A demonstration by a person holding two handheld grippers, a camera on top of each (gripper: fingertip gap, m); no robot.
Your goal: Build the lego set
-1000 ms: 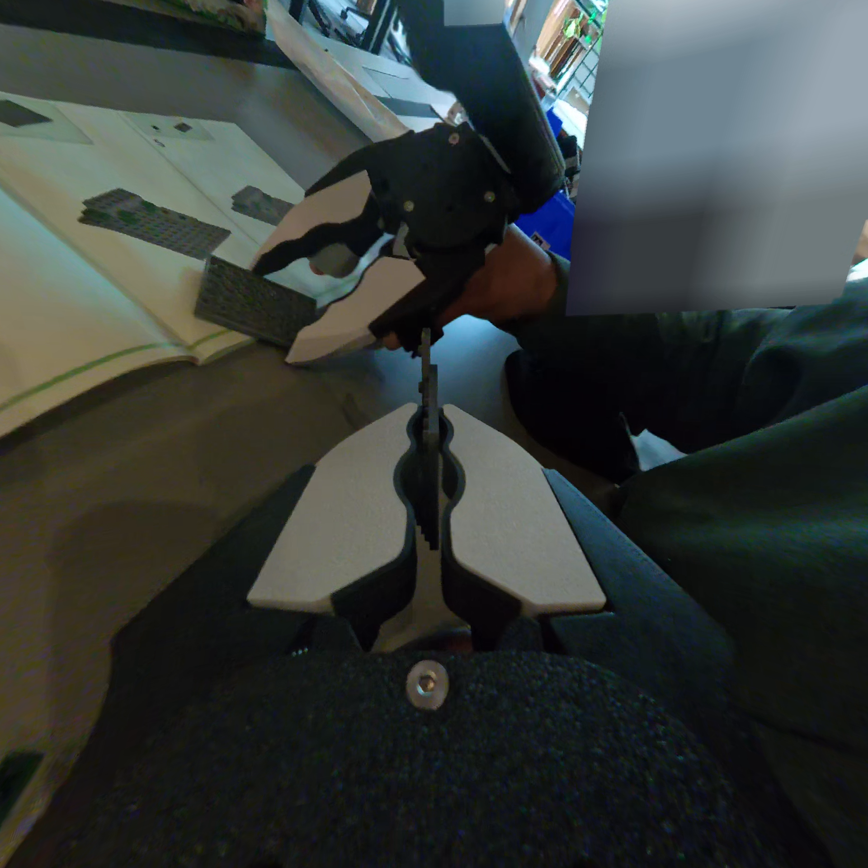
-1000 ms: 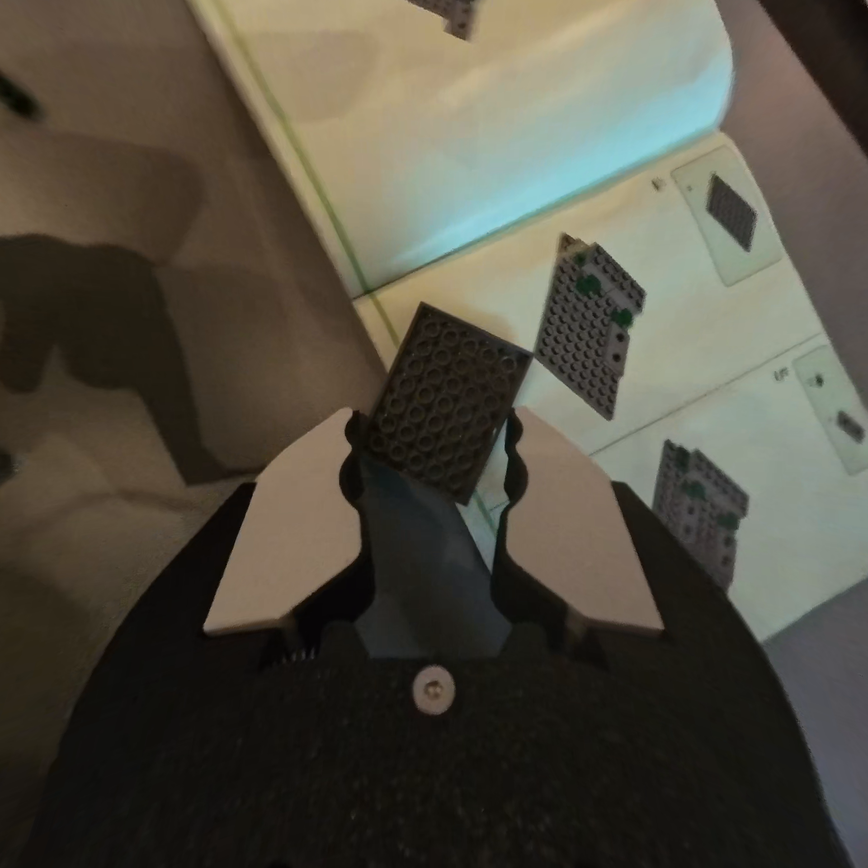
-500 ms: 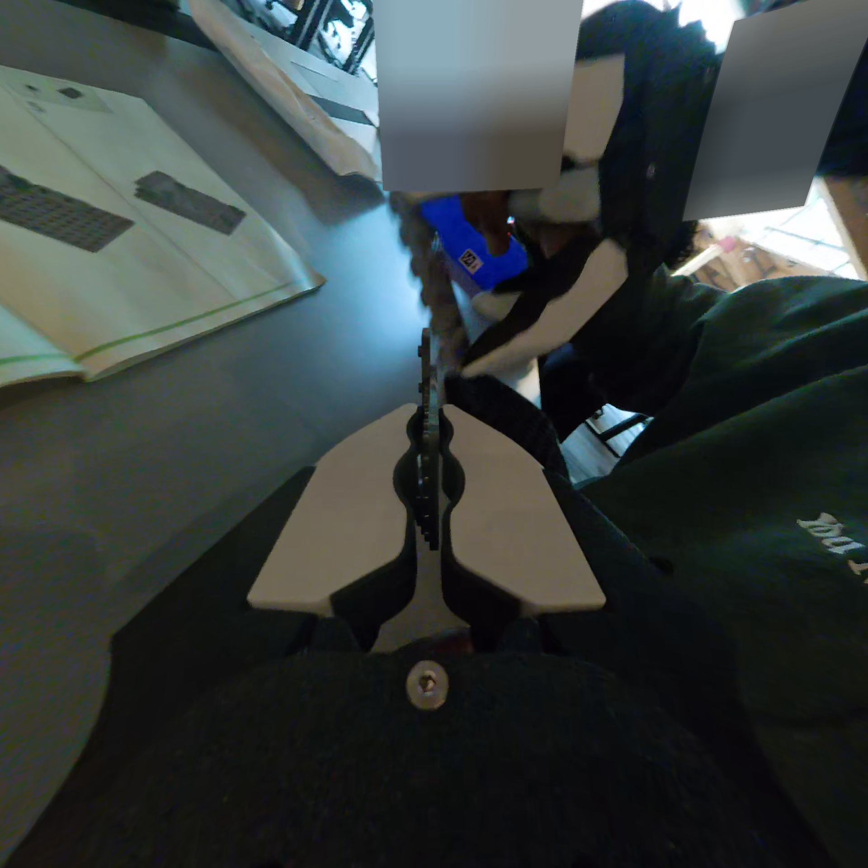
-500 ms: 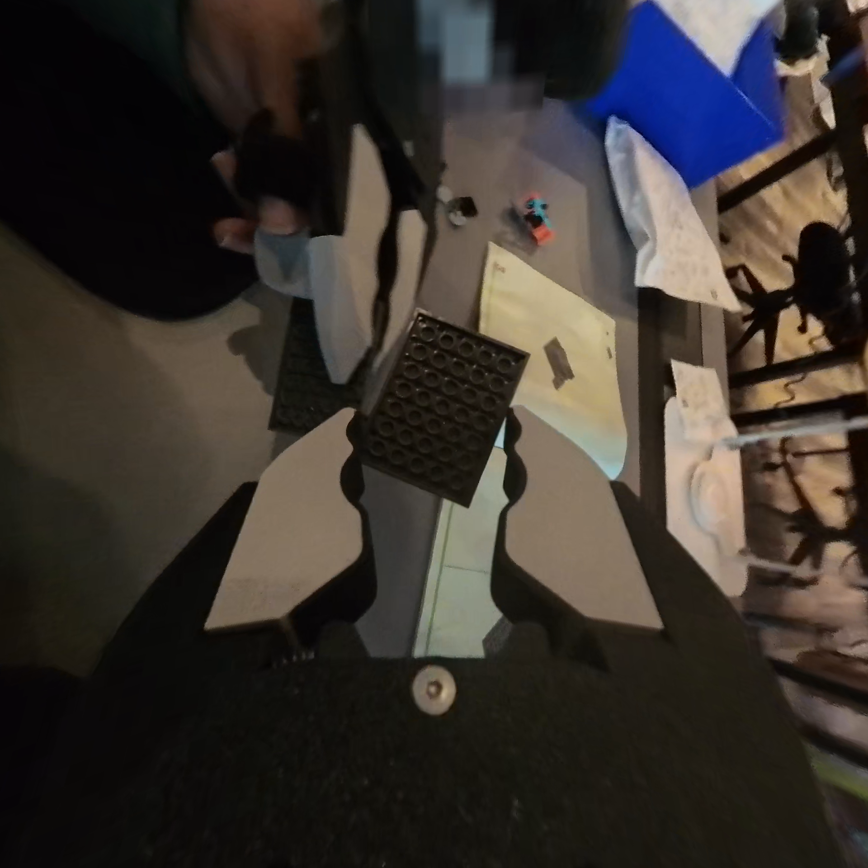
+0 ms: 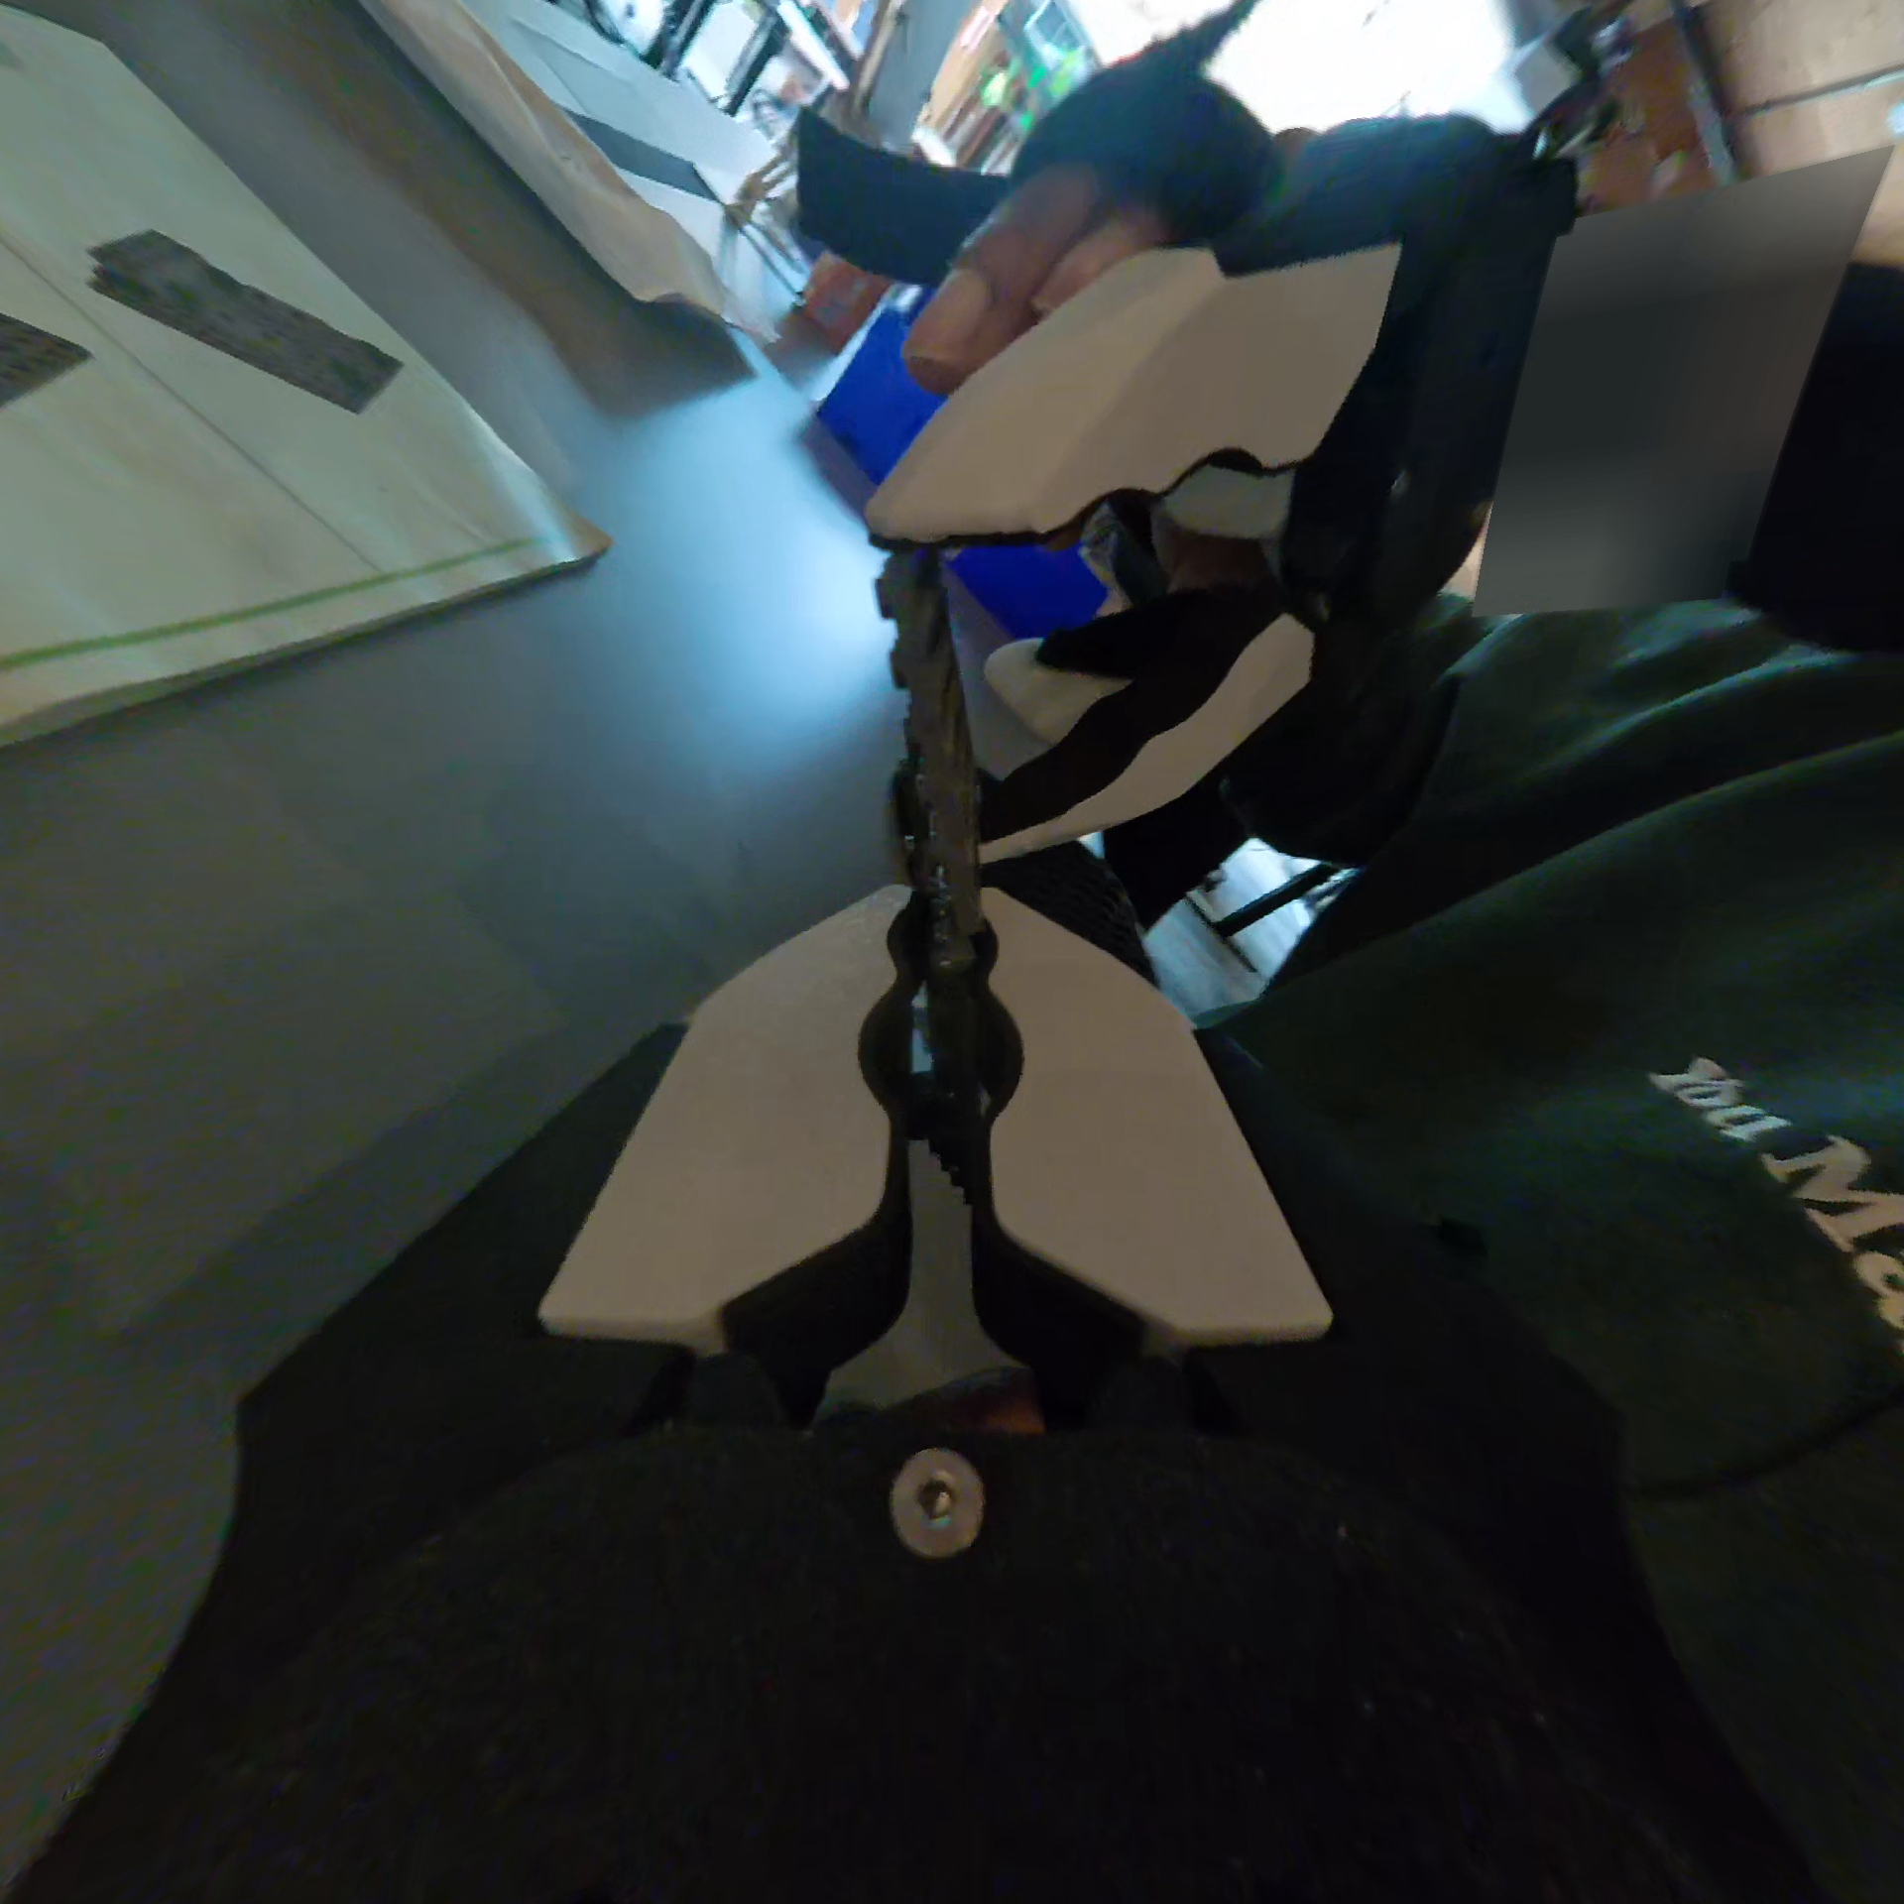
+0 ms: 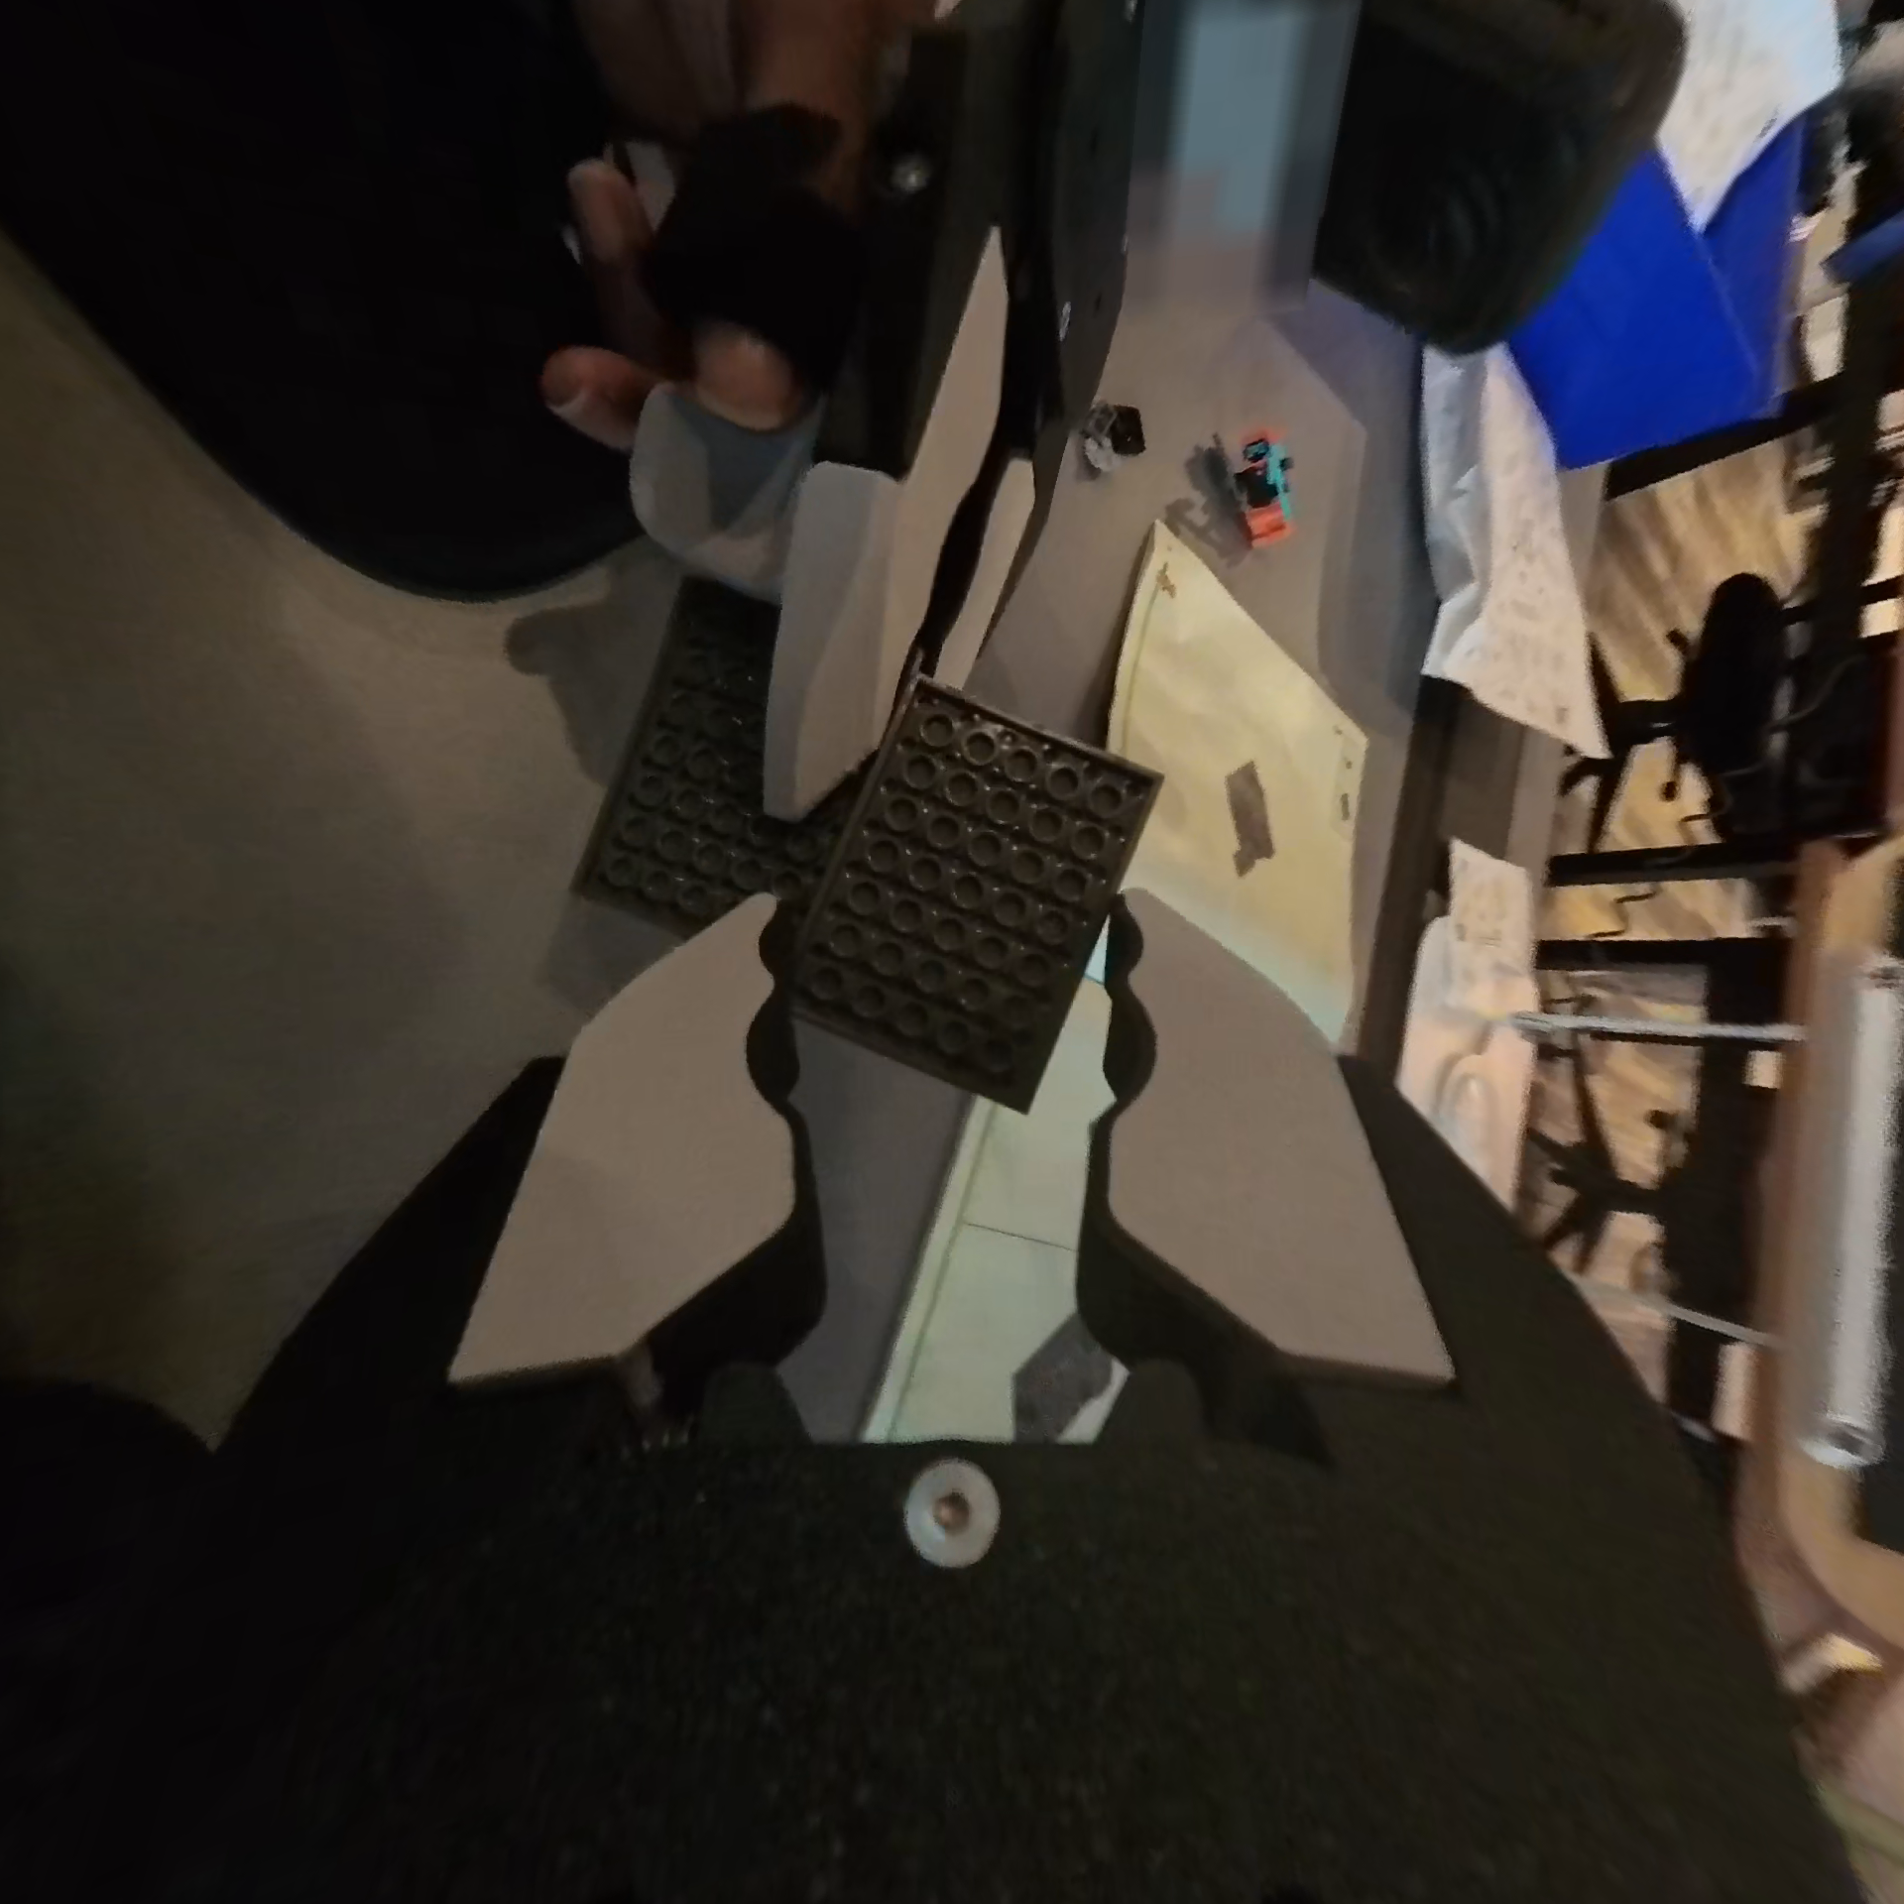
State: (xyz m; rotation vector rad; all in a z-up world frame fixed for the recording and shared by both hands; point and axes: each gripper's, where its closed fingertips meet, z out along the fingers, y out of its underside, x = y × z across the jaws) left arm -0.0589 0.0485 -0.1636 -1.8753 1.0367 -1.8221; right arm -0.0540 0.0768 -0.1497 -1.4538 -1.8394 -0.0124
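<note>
The left gripper [image 5: 943,927] is gripping a dark grey studded plate [image 5: 932,783] edge-on, its jaws clenched on the thin edge, so from the left wrist view only a narrow blurred sliver of it is showing. In the right wrist view that same plate [image 6: 670,814] is sitting behind and left of centre, partly covered by the left gripper's pale fingers [image 6: 824,659].

The right gripper [image 6: 943,917] is holding a second plate [image 6: 969,886], its underside of round tubes facing the camera and tilted, with the jaws grasping it by its two opposite edges. The second plate's upper left corner is overlapping the first plate; whether they are touching or pressed together is hard to tell. From the left wrist view the right gripper [image 5: 958,701] is crowding in from the upper right, and the second plate is almost wholly hidden there.

An open instruction booklet [image 5: 206,433] is lying on the grey bench [image 5: 361,876], cut off by the left frame edge. Farther off, a few small loose pieces [image 6: 1262,495], one orange and teal, are lying near the booklet's far edge, too small and blurred to identify. A blue bin [image 6: 1690,361] is sitting beyond the bench, half hidden. A dark green sleeve [image 5: 1597,927] is filling the right side.
</note>
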